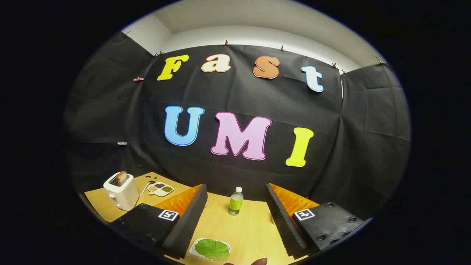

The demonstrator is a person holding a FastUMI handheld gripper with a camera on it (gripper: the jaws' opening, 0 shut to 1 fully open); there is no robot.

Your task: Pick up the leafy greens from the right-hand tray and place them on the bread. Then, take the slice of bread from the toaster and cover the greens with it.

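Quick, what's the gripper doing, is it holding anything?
Gripper: open, holding nothing; the greens lie on the table between its fingers.

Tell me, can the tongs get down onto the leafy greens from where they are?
Probably yes: the tongs are open, the leafy greens lie on their tray between the fingers, and nothing covers them; the bottle stands well beyond.

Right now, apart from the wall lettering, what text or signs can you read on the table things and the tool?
On the bottle: a green label, print too small to read.
On the square markers on the fingers: black-and-white code patterns, no words.
On the toaster: no text legible.
The tool is open, with the leafy greens between its fingers.
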